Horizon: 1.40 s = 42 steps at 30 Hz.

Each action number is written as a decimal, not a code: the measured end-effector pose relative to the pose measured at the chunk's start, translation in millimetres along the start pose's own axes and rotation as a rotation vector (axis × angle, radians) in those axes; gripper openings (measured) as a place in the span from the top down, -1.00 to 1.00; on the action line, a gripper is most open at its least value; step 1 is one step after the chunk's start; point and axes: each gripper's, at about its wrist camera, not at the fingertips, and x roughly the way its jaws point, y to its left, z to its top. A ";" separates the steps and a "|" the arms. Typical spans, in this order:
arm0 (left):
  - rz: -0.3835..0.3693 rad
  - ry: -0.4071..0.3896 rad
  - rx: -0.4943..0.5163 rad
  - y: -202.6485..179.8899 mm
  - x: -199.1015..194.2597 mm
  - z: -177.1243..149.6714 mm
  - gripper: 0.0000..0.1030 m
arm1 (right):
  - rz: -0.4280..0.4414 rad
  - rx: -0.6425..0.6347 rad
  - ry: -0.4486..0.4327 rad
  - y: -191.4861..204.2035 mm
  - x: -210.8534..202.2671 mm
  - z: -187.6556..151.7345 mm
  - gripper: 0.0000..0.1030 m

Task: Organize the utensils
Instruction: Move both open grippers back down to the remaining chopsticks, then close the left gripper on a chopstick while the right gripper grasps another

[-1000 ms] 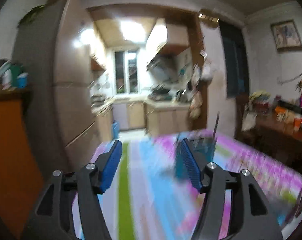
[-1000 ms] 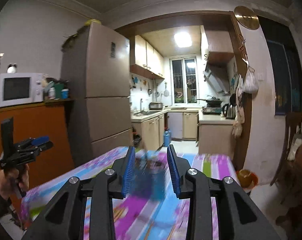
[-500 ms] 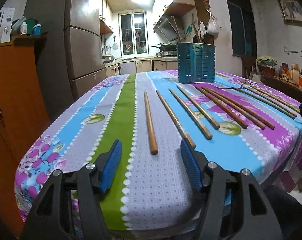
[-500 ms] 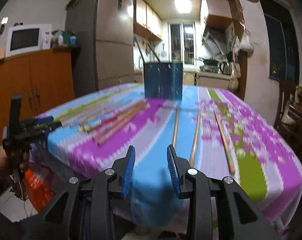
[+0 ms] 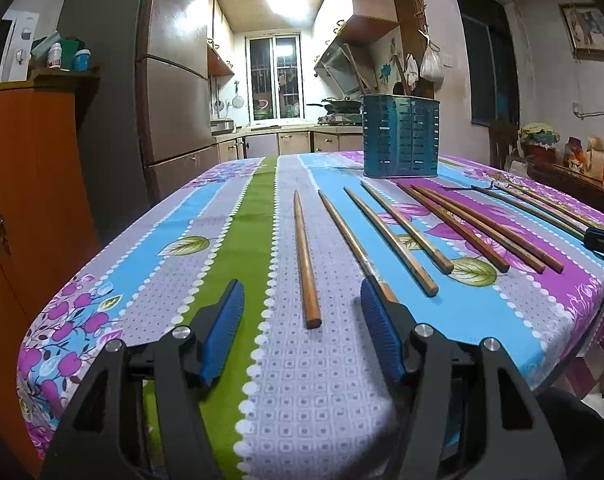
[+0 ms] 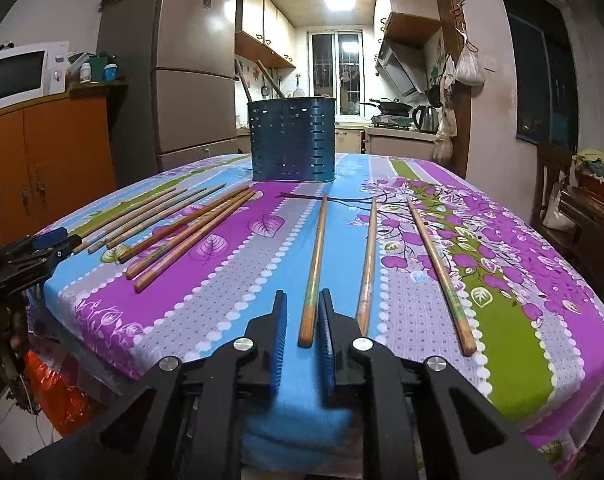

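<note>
We were at the pick-up step: right gripper (image 6: 302,334) jaws closing round a chopstick (image 6: 314,261) end on the table (image 6: 501,360), left gripper (image 5: 302,330) jaws apart w/ nothing held; next, prob lift it into the holder (image 6: 293,140).
</note>
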 end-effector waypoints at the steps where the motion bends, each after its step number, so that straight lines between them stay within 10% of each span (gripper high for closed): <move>1: -0.001 -0.003 -0.002 -0.8 1.5 0.4 -0.13 | -0.001 0.002 -0.001 -0.5 0.3 0.3 0.66; 11: 0.005 -0.045 -0.031 -1.7 0.5 -7.0 -0.08 | -0.020 -0.017 -0.008 4.3 -1.2 -1.6 0.66; 18: -0.018 -0.064 -0.028 -13.9 2.7 -7.0 0.55 | -0.022 -0.009 -0.009 3.8 -0.1 -0.5 0.68; 28: -0.001 -0.088 -0.061 -10.2 0.8 -11.0 0.44 | -0.027 -0.019 -0.007 7.6 -0.2 -1.6 0.71; 33: 0.027 -0.074 -0.065 -8.8 5.3 -7.7 0.88 | -0.029 -0.006 -0.017 7.4 -0.4 -3.8 0.80; 42: 0.045 -0.066 -0.057 -8.8 6.2 -6.5 0.90 | -0.037 0.004 -0.026 9.0 -2.0 -3.6 0.85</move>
